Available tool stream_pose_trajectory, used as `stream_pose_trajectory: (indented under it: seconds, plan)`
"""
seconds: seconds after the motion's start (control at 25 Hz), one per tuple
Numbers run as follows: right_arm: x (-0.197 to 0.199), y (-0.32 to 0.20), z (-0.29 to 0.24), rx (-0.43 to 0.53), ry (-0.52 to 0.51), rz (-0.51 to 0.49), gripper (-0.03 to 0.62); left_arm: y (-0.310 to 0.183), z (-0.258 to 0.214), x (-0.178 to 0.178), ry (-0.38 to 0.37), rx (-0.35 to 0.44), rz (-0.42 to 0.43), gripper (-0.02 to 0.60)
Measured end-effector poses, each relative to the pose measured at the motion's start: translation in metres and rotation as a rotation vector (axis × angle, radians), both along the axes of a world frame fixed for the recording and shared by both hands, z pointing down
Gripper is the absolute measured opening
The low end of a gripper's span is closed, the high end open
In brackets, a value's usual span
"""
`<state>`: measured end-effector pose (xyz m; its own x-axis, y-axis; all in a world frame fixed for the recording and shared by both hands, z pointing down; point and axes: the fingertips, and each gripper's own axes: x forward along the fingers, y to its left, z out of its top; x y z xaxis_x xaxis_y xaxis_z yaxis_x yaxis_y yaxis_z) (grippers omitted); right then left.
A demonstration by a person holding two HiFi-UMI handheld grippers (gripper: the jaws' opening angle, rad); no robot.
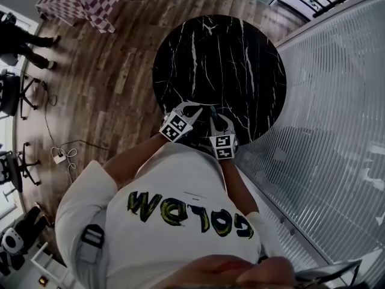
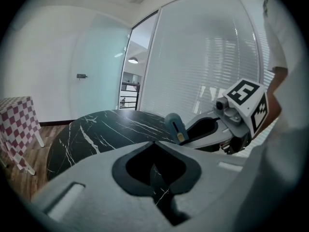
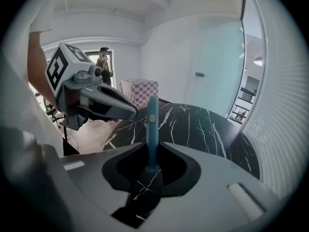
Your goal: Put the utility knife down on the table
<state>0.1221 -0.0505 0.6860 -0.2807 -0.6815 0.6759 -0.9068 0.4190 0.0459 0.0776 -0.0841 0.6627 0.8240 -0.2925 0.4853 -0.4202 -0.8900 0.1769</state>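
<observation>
Right gripper [image 3: 152, 146] grips the utility knife [image 3: 152, 124] mid-frame above the table [image 3: 203, 124]. Left gripper [image 2: 154, 144] is closed, empty. Next up, I'd guess: lower it and let go.

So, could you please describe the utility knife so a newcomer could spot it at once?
Find the round black marble table; over its near edge, the right gripper grips the utility knife. It is slim and blue, while everything around it is grey or black.

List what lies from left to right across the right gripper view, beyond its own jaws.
left gripper → utility knife → door handle → hanging lamp. The checkered table overlaps the knife and is left out.
</observation>
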Motion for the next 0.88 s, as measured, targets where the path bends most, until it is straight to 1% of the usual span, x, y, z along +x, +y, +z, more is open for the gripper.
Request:
stream_pose_trajectory:
  seconds: [0.16, 0.48, 0.76, 0.88]
  plan:
    - [-0.001, -0.001, 0.022, -0.055, 0.024, -0.025, 0.072, 0.001, 0.025, 0.000, -0.041, -0.022, 0.023, 0.000]
    - [-0.007, 0.003, 0.062, -0.163, 0.060, -0.078, 0.072, 0.003, 0.061, -0.002, -0.107, -0.074, 0.046, 0.000]
    - [-0.008, 0.007, 0.096, -0.250, 0.095, -0.114, 0.072, 0.003, 0.085, 0.002, -0.143, -0.097, 0.076, 0.000]
    - [-0.005, 0.011, 0.108, -0.292, 0.115, -0.127, 0.072, 0.006, 0.097, 0.002, -0.177, -0.126, 0.092, 0.000]
